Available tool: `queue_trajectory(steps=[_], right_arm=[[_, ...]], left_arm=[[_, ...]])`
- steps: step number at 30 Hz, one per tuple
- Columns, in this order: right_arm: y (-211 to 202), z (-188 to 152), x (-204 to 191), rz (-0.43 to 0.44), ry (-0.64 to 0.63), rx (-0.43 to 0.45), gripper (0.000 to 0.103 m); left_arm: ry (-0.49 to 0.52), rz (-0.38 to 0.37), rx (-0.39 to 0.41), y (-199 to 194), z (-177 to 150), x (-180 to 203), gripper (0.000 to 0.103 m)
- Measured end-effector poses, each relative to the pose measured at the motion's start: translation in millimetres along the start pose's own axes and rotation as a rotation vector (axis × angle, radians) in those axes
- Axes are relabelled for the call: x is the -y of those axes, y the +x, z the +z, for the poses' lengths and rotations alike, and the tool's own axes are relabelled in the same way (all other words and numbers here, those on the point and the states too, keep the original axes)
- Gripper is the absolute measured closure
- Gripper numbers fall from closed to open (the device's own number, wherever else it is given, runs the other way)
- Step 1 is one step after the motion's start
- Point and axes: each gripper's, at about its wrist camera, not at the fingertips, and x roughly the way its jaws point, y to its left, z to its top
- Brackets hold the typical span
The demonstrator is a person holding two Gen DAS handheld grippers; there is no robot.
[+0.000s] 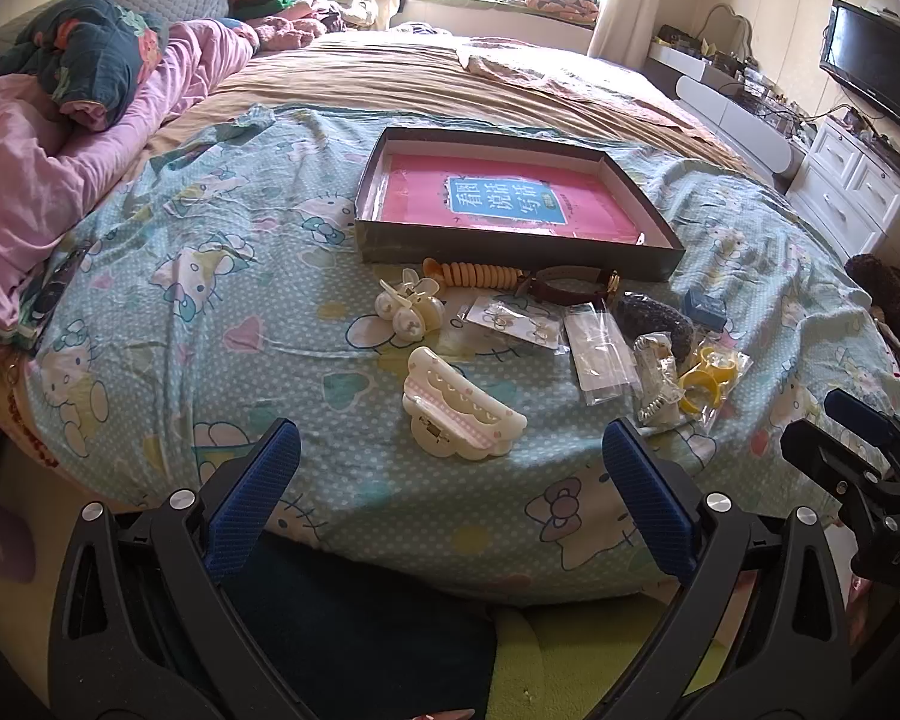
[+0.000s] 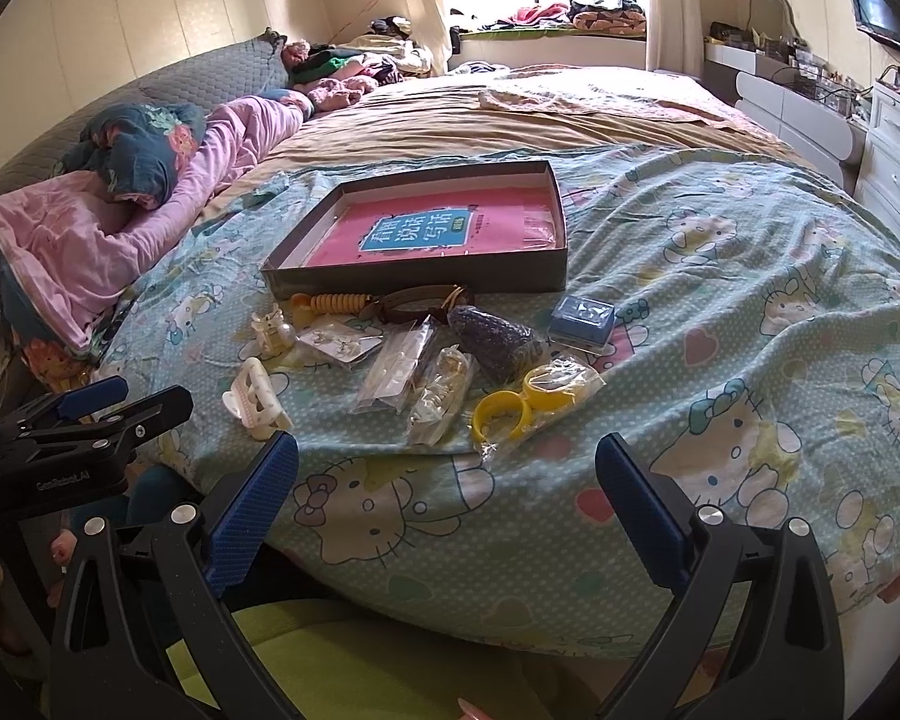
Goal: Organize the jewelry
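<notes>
Both grippers are spread wide and holding nothing right now, hovering at the near edge of the bed (image 1: 150,276). The left gripper (image 1: 450,462) points at the big cream claw clip (image 1: 459,405), the right gripper (image 2: 447,468) at the yellow bangles (image 2: 525,402) in their clear bag.

Everything's piled just in front of the shallow dark tray (image 1: 513,252), the one with a pink book lying in it, and nothing has gone into it yet. Right against its front wall: an orange spiral hair tie (image 1: 471,273) and a brown-strap watch (image 1: 570,288). A bit nearer than those: a small pearl clip (image 1: 405,309), an earring card (image 1: 513,321), a flat clear packet (image 1: 600,354), a dark scrunchie (image 1: 660,318) and a little blue box (image 1: 703,309).

Handling guesses: the claw clip looks light, rigid plastic and a bit slick, so I'd pinch it across the spine near the hinge, not on the teeth. The bagged stuff looks crinkly and slippery, so grab through the bag onto the hard thing inside. The soft quilt will give under pressure, so scooping low could snag fabric. Watch: take the strap, not the face.
</notes>
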Motion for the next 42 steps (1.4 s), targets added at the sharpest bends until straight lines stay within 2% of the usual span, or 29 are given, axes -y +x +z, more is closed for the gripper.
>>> queue_trajectory(steps=[22, 26, 27, 28, 30, 34, 42], right_arm=[[1, 3, 4, -0.004, 0.007, 0.005, 0.004], [7, 8, 10, -0.005, 0.011, 0.001, 0.004], [9, 10, 13, -0.005, 0.012, 0.0, 0.004], [10, 11, 15, -0.008, 0.013, -0.001, 0.004], [14, 13, 18, -0.01, 0.013, -0.001, 0.004], [22, 18, 27, -0.018, 0.022, -0.006, 0.004], [38, 23, 49, -0.05, 0.055, -0.021, 0.004]], left_arm=[[-0.007, 0.001, -0.01, -4, -1, 4, 0.009], [-0.028, 0.017, -0.032, 6, -2, -5, 0.009], [-0.052, -0.009, -0.05, 11, -3, -10, 0.009], [-0.048, 0.023, -0.052, 13, -4, -12, 0.009], [-0.069, 0.023, -0.073, 19, -4, -20, 0.009], [-0.098, -0.004, -0.116, 33, -5, -30, 0.009], [-0.104, -0.079, -0.206, 69, -6, -23, 0.009]])
